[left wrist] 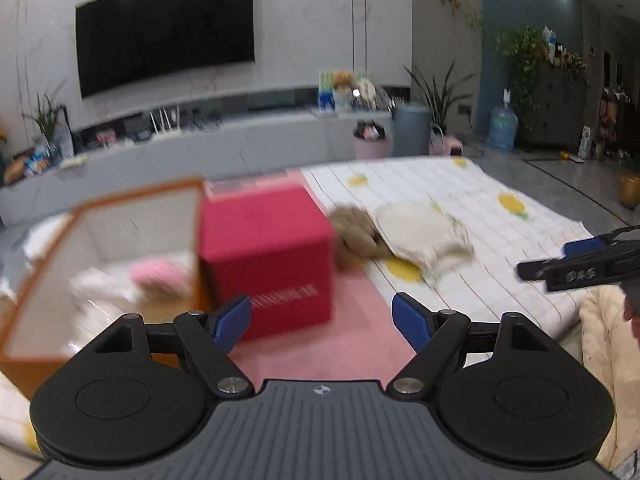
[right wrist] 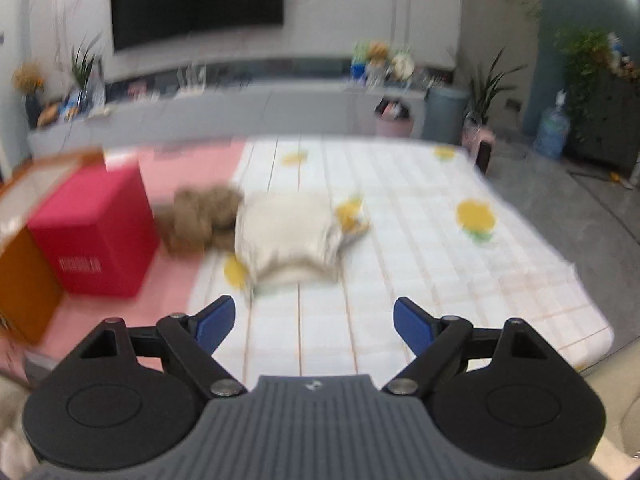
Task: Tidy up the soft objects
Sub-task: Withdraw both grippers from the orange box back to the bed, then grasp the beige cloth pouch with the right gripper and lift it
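Note:
A brown plush toy [left wrist: 354,236] lies on the mat beside a cream cloth [left wrist: 424,236]; both also show in the right wrist view, the plush [right wrist: 200,216] and the cloth [right wrist: 288,236]. An open orange box [left wrist: 100,264] at the left holds white and pink soft things [left wrist: 156,274]. A red box [left wrist: 268,256] stands next to it. My left gripper [left wrist: 322,322] is open and empty in front of the red box. My right gripper [right wrist: 314,322] is open and empty above the mat, short of the cloth; it also shows at the right edge of the left wrist view [left wrist: 580,264].
A white quilted mat with yellow prints [right wrist: 420,240] and a pink mat [left wrist: 340,332] cover the floor. A TV console [left wrist: 240,136], bins [left wrist: 412,130] and plants stand at the back. A cream blanket [left wrist: 608,340] lies at the right.

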A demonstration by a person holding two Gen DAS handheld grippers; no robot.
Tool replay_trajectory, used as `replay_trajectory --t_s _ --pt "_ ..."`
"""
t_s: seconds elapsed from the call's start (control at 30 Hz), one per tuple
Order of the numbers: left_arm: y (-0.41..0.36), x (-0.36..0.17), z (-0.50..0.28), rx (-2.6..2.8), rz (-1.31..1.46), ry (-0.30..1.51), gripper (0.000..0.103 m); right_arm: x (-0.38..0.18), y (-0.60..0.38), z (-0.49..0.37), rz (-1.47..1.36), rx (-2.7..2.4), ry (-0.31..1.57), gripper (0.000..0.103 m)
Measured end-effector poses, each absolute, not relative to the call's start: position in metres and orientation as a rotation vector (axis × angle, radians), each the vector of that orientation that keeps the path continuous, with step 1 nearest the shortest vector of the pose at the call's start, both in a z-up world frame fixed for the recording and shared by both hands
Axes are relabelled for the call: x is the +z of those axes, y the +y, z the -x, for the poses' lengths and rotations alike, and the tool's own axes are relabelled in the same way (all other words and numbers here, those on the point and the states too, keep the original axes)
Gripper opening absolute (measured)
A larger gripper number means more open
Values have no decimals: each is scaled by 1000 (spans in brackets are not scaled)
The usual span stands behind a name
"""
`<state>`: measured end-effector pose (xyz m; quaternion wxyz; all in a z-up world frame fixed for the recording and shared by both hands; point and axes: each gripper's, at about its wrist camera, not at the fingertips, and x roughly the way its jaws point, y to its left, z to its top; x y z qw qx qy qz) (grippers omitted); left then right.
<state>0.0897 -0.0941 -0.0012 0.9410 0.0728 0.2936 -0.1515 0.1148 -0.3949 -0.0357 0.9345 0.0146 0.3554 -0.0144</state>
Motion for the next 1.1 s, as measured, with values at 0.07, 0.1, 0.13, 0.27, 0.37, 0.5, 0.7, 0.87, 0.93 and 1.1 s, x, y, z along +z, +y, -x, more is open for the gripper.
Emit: replay_trajectory --t_s 0.07,0.1,0.13,0.27,0.37,0.5,0.7,0.87,0.93,1.1 --pt "-105 -19 -95 -280 -147 616 94 -51 -396 -122 -23 8 771 85" --pt "-110 -25 -95 -270 -145 613 94 -59 -392 -126 -18 32 781 85" --pt "-115 -32 -96 -269 -142 615 94 -66 -390 -129 -5 47 801 85" --pt "-135 -63 -100 -275 -168 652 94 -97 -380 -142 42 42 867 85" --pt "-147 -81 -106 -278 -177 687 94 -117 -380 -159 36 23 904 85" --pt "-156 -100 -121 -271 -156 748 93 -126 -382 -180 16 56 872 96" --pt "-166 -108 -133 -275 -156 723 94 -134 -394 -216 -18 27 813 101" --pt "-167 -108 -135 -266 -146 722 95 -137 -401 -248 -9 56 780 101" --pt "-168 -107 -135 -265 -146 724 95 -137 -402 -263 -13 42 788 101" --pt "-167 -106 -131 -282 -152 717 95 -135 -396 -278 -3 70 815 101"
